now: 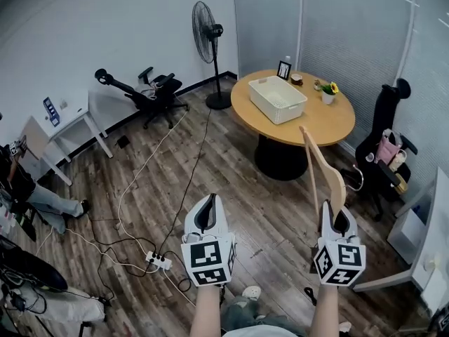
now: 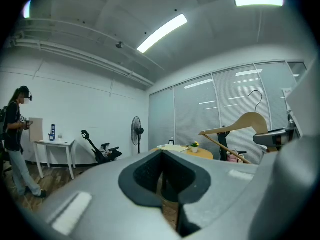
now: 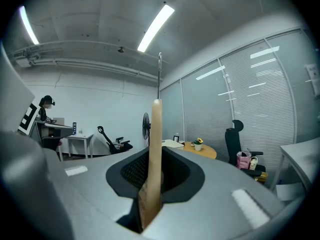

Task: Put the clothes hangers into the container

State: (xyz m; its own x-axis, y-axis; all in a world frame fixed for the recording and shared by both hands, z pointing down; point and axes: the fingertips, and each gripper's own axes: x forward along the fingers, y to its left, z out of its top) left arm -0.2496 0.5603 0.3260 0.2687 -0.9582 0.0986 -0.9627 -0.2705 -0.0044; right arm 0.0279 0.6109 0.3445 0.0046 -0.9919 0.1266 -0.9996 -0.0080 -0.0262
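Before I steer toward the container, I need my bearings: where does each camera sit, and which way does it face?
Head view: on the person's head, looking steeply down at floor, table and container; both forearms, left tool and right tool show.
Left gripper view: on the left tool, facing the fan; its empty jaws show.
Right gripper view: on the right tool, facing likewise; its jaws clamp the hanger.
Shared: all three show fan, table, hanger.

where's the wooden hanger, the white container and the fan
wooden hanger [image 1: 335, 183]: head view, its broad wooden shoulder
white container [image 1: 265, 104]: head view, its near side wall
fan [image 1: 203, 22]: head view, its round grille
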